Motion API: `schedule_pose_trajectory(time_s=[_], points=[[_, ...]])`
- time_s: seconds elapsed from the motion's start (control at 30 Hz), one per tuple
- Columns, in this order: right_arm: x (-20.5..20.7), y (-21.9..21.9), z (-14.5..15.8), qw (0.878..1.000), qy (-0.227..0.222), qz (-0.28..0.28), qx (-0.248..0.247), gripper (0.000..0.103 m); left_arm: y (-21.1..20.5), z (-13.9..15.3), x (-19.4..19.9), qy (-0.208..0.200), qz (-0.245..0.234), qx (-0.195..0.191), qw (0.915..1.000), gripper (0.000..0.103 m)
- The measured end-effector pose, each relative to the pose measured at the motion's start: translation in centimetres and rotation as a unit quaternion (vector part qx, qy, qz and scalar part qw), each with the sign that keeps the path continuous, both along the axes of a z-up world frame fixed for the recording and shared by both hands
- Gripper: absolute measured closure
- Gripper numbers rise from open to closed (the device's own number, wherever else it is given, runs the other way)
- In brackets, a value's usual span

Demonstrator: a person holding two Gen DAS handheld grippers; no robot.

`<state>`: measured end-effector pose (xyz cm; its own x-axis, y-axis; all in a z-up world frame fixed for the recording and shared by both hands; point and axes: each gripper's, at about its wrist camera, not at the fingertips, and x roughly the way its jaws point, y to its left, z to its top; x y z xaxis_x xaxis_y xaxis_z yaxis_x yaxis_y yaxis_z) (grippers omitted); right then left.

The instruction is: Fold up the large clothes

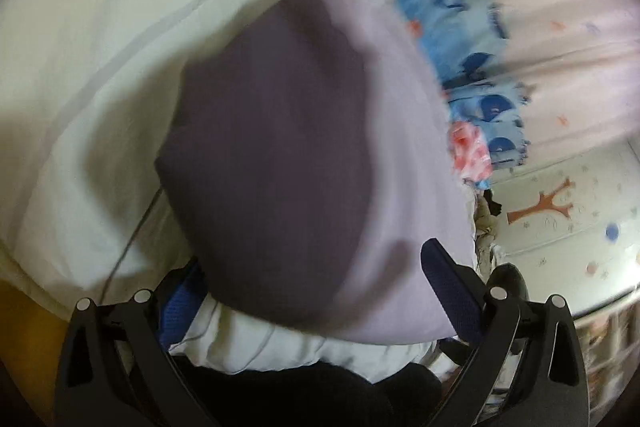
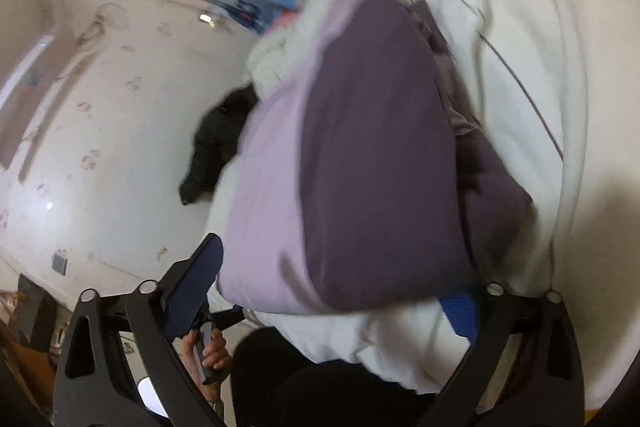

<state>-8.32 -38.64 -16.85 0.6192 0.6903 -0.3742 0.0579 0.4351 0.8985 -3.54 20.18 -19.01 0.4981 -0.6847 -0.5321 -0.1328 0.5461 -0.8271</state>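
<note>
Jaws first: both grippers stand wide open, and a purple garment (image 1: pixel 272 155) sits between each pair of fingers, but I can't tell whether any pad actually presses on it. On the left gripper (image 1: pixel 316 287) the right finger (image 1: pixel 452 295) shows clear of the cloth at lower right, while the left one is mostly buried under the fabric. On the right gripper (image 2: pixel 340 283) the left finger (image 2: pixel 196 287) stands just beside the garment's pale edge, and the right pad (image 2: pixel 460 311) peeks out from under the dark part.

Biggest thing around is the white bedding (image 1: pixel 100 67), filling the upper left of the left view and the right side of the right view. The garment lies bunched on top of it, dark purple in the middle with a lighter lilac band (image 2: pixel 260 195) along one side, pretty blurred in both views.

A blue patterned blanket (image 1: pixel 460 27) runs along the upper right of the left view. A black garment (image 2: pixel 216 143) lies on the pale floor (image 2: pixel 100 147), centre left of the right view. At the bottom of that view a hand (image 2: pixel 212 351) grips a dark handle.
</note>
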Motion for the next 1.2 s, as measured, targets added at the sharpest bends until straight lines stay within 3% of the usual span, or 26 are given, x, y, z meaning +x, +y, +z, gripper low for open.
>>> schedule_pose_trajectory(time_s=[0.07, 0.13, 0.23, 0.27, 0.3, 0.4, 0.57, 0.67, 0.73, 0.8, 0.87, 0.93, 1.0, 1.07, 1.13, 1.17, 1.2], points=[[-0.1, -0.3, -0.1, 1.0, -0.014, -0.011, 0.02, 0.02, 0.1, 0.1, 0.1, -0.008, 0.01, -0.013, 0.9998, 0.007], [0.0, -0.3, -0.6, 1.0, -0.011, -0.019, 0.022, 0.025, -0.3, 0.2, 0.7, -0.011, 0.007, 0.0, 0.9999, 0.007], [-0.8, -1.0, -0.3, 0.998, -0.021, -0.042, 0.037, 0.056, -0.7, 1.0, 1.2, -0.011, 0.019, 0.008, 0.9997, 0.012], [-0.8, -1.3, 0.0, 0.998, -0.028, -0.044, 0.04, 0.065, -0.8, 1.4, 1.2, -0.011, 0.022, 0.015, 0.9996, 0.023], [-0.9, -1.4, 0.5, 0.998, -0.032, -0.045, 0.035, 0.067, -0.9, 2.0, 1.1, -0.014, 0.023, 0.018, 0.9995, 0.034], [-0.7, -0.8, 2.6, 0.998, -0.044, -0.038, 0.013, 0.07, -0.9, 4.3, 1.0, -0.037, 0.01, 0.02, 0.9991, 0.05], [-3.4, -0.4, 7.6, 0.997, -0.073, -0.015, -0.031, 0.071, -0.8, 7.6, -0.8, -0.073, -0.015, 0.014, 0.9971, 0.057], [-6.2, -0.5, 7.5, 0.997, -0.061, -0.01, -0.039, 0.072, -0.5, 8.4, -3.2, -0.082, -0.032, 0.006, 0.9961, 0.057], [-7.6, -1.2, 4.6, 0.999, -0.009, 0.006, -0.038, 0.068, -0.5, 7.1, -4.6, -0.072, -0.043, 0.023, 0.9962, 0.055], [-8.6, -2.3, 0.8, 0.998, 0.059, 0.004, -0.017, 0.059, -0.3, 3.5, -5.0, -0.023, -0.054, 0.033, 0.9978, 0.045], [-11.0, -3.7, -0.5, 0.998, 0.055, -0.033, 0.025, 0.057, 0.7, 1.7, -5.7, -0.003, -0.037, 0.005, 0.9993, 0.031], [-12.9, -4.7, 1.3, 0.997, 0.032, -0.067, 0.004, 0.057, 1.0, 2.1, -6.4, -0.022, -0.026, 0.016, 0.9993, 0.027], [-13.4, -4.7, 3.6, 0.993, 0.028, -0.098, -0.068, 0.055, 0.6, 2.9, -6.3, -0.027, -0.024, 0.053, 0.998, 0.016], [-13.3, -4.2, 8.1, 0.97, -0.01, -0.144, -0.194, 0.048, -0.2, 3.2, -5.4, -0.027, -0.024, 0.063, 0.9973, 0.015], [-11.9, -2.3, 12.6, 0.945, -0.061, -0.173, -0.27, 0.034, -1.1, 3.2, -4.7, -0.03, -0.026, 0.064, 0.9972, 0.013], [-10.6, -1.4, 13.7, 0.942, -0.075, -0.163, -0.285, 0.022, -1.5, 3.2, -4.7, -0.032, -0.024, 0.066, 0.997, 0.01], [-8.9, 0.5, 14.8, 0.938, -0.088, -0.139, -0.306, 0.018, -1.8, 3.1, -4.7, -0.032, -0.019, 0.076, 0.9964, 0.007]])
